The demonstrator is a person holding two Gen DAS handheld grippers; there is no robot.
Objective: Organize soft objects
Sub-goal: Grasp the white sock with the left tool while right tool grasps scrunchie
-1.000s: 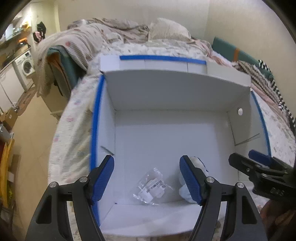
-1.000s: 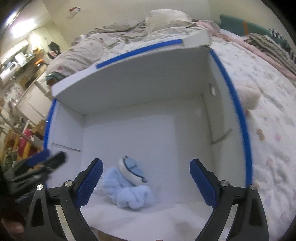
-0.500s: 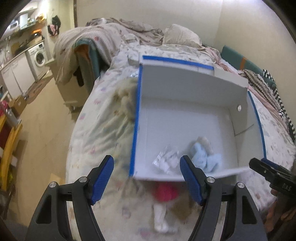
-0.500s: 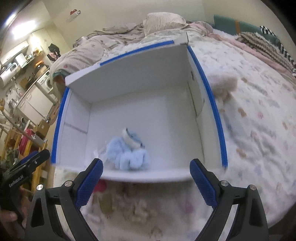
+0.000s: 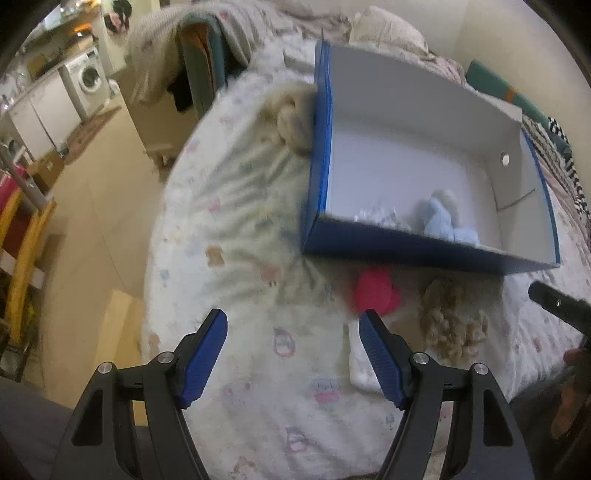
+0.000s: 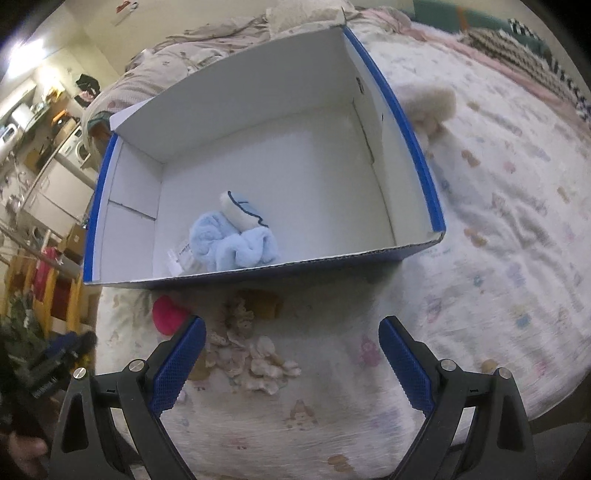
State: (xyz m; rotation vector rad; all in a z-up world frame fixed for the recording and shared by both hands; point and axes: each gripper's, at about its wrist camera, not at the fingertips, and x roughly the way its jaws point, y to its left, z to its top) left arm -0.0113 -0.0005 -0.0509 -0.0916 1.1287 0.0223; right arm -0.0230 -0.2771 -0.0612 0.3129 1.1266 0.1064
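Note:
A blue-and-white cardboard box lies on the bed. Inside it sit a light blue plush and a clear plastic wrapper. In front of the box lie a pink soft thing and a beige curly plush. Another beige plush rests against the box's left wall, and a cream plush lies at its right side. My left gripper is open and empty over the bedsheet. My right gripper is open above the curly plush.
The bed edge drops to a wooden floor on the left. A washing machine and shelves stand beyond. Bedding and pillows pile behind the box. A striped blanket lies at the far right.
Both grippers pulled back out of the box toward the bed's near edge. The left view swung left. The pink thing and the curly plush in front of the box came into view.

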